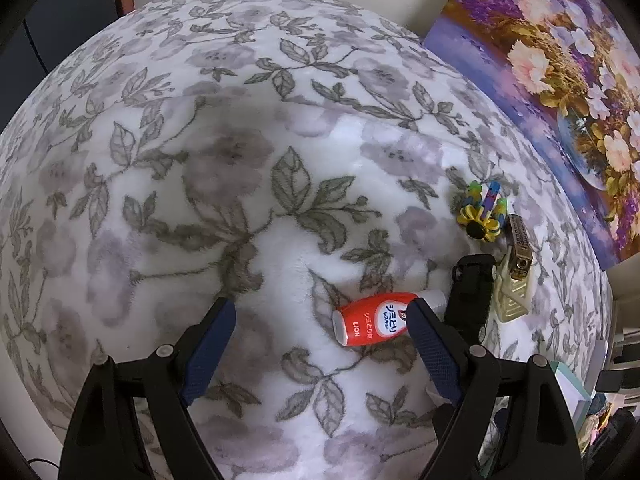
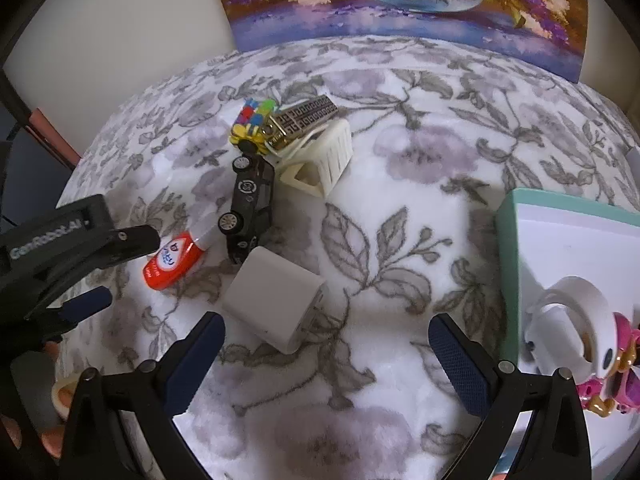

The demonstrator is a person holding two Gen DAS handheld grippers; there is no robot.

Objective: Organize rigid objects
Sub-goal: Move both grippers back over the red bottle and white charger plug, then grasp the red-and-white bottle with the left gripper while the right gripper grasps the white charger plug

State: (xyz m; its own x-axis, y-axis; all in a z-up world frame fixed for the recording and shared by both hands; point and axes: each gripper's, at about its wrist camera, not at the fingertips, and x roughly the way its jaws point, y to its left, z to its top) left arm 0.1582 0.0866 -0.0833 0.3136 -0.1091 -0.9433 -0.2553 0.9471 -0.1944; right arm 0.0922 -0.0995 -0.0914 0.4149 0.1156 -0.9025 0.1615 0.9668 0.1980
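Two grippers hung over the floral blanket (image 2: pixel 400 152), fingers spread wide, holding nothing. The left gripper (image 1: pixel 320 316) had the red bottle (image 1: pixel 372 319) lying just inside its right finger. Beside the bottle lay the black car (image 2: pixel 250 204); beyond the car, the colourful toy (image 2: pixel 254 122) and white stand (image 2: pixel 320 160). The white charger (image 2: pixel 276 300) lay just ahead of the right gripper (image 2: pixel 326 332).

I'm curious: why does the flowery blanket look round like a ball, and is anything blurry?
Left wrist view: the fisheye lens bulges the blanket into a dome, dark at the corners. Right wrist view: same bulge, and the white toy at the edge looks smeared.
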